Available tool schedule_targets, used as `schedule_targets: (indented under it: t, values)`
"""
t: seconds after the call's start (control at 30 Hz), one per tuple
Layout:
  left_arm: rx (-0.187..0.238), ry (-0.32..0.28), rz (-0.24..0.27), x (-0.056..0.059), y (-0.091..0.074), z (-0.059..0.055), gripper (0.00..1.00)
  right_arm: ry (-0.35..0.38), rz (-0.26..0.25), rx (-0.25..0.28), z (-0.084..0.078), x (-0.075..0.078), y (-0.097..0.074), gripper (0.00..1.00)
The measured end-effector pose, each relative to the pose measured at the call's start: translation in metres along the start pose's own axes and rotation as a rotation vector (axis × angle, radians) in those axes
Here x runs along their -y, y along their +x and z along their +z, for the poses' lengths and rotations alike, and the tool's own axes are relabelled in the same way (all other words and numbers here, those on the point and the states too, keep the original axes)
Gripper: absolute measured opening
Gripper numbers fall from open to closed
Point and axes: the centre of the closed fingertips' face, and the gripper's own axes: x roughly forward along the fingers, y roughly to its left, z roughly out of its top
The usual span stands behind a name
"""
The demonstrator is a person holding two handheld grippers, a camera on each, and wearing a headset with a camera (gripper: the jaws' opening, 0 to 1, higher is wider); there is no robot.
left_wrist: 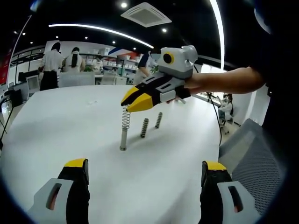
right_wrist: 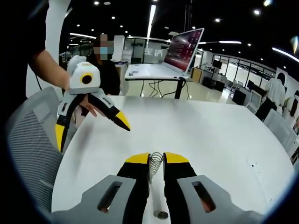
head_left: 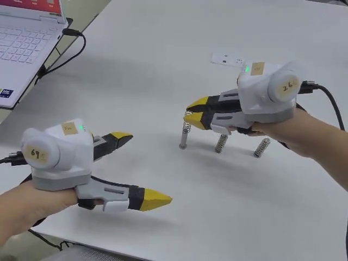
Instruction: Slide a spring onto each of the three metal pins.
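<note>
two springs (head_left: 221, 143) in the middle of the frame already sit on their pins. the right gripper (head_left: 188, 113) pinches the last spring (head_left: 187, 128) at the top of the third pin (head_left: 183, 142); it looks only just started. the left gripper (head_left: 149, 167), lower left, gapes wide and holds nothing.

The left gripper (head_left: 149, 168) and right gripper (head_left: 188, 111) each have a white rounded housing, grey base and black jaws tipped yellow. The left sticker (head_left: 36, 154) reads 69, the right sticker (head_left: 288, 86) reads 26. A black cable (head_left: 326, 100) leaves each housing.
</note>
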Motion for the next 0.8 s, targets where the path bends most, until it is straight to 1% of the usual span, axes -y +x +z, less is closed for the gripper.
schedule_targets:
  t: [0.1, 0.33, 0.8]
  values:
    - [0.001, 0.000, 0.000, 0.000, 0.000, 0.000, 0.98, 0.006, 0.002, 0.005, 0.001, 0.000, 0.002, 0.08]
    - [0.007, -0.007, 0.000, -0.001, -0.002, 0.001, 0.97, 0.009, 0.006, -0.007, -0.003, -0.001, 0.003, 0.08]
    - [-0.005, -0.013, -0.005, 0.000, -0.001, -0.003, 0.96, 0.014, 0.006, -0.017, -0.010, -0.004, 0.007, 0.08]
